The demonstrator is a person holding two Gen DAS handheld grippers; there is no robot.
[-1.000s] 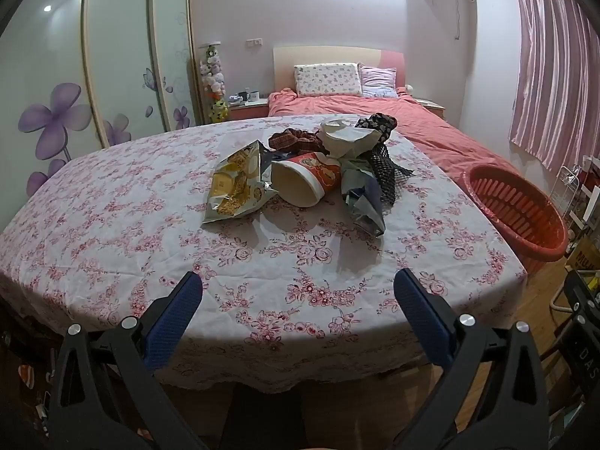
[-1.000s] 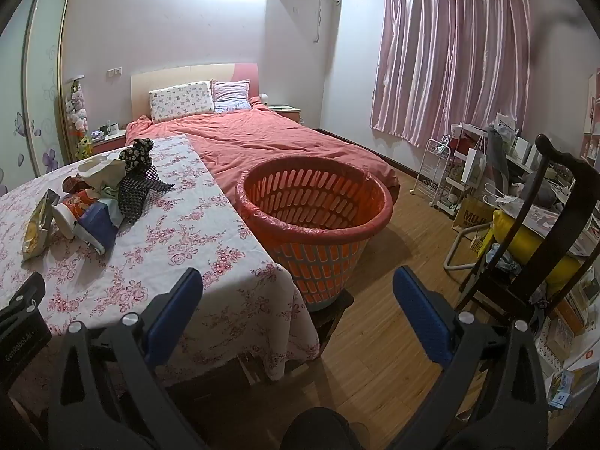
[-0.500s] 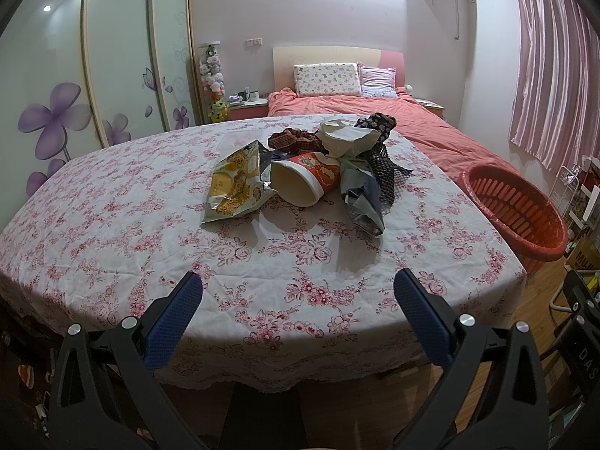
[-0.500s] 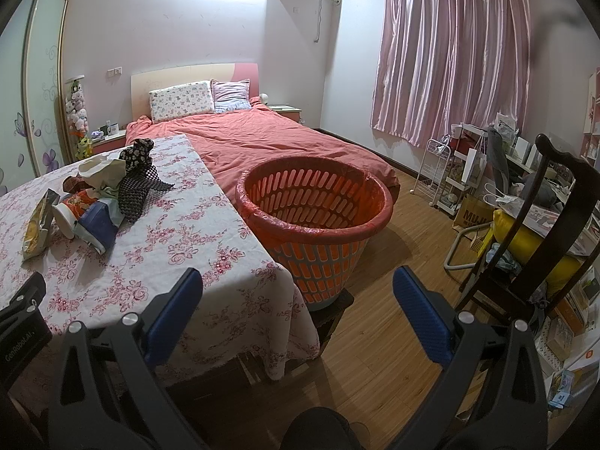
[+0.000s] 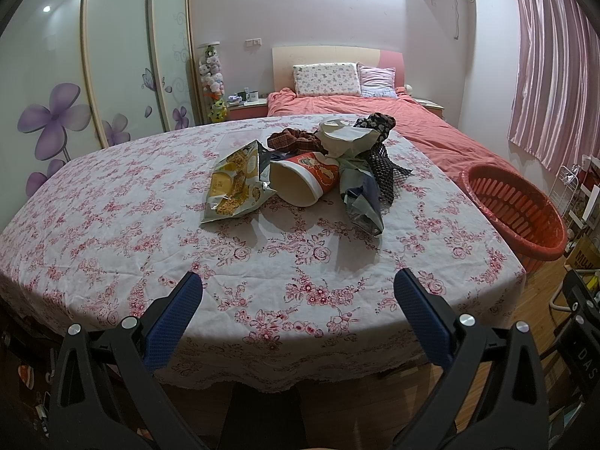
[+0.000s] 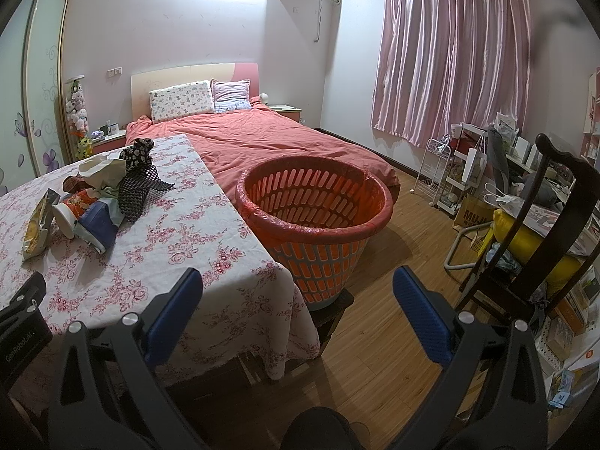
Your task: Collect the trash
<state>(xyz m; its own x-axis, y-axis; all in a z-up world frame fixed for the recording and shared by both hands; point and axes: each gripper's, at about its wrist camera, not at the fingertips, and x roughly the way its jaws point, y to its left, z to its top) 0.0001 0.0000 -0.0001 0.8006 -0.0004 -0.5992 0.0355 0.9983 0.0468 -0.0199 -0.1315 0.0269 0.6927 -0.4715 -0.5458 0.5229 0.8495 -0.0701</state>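
A pile of trash lies mid-table on the flowered cloth (image 5: 112, 225): a yellow snack bag (image 5: 234, 187), a tipped red-and-white paper cup (image 5: 305, 183), a crumpled blue-grey bag (image 5: 362, 202), a white paper bag (image 5: 345, 137), black mesh netting (image 5: 386, 168) and dark patterned fabric (image 5: 296, 140). The same pile shows at the left of the right wrist view, with the cup (image 6: 73, 210). An orange basket (image 6: 315, 221) lined with red plastic stands on a stool right of the table (image 6: 210, 247). My left gripper (image 5: 298, 285) is open at the table's near edge. My right gripper (image 6: 296, 281) is open, short of the basket.
A bed with a red cover (image 6: 270, 142) lies behind the table. A dark wooden chair (image 6: 551, 225) with a yellow cushion, a white wire rack (image 6: 435, 172) and cluttered shelves stand at the right. A wardrobe with flower doors (image 5: 75, 86) lines the left wall. Wooden floor (image 6: 393, 322) is bare beside the basket.
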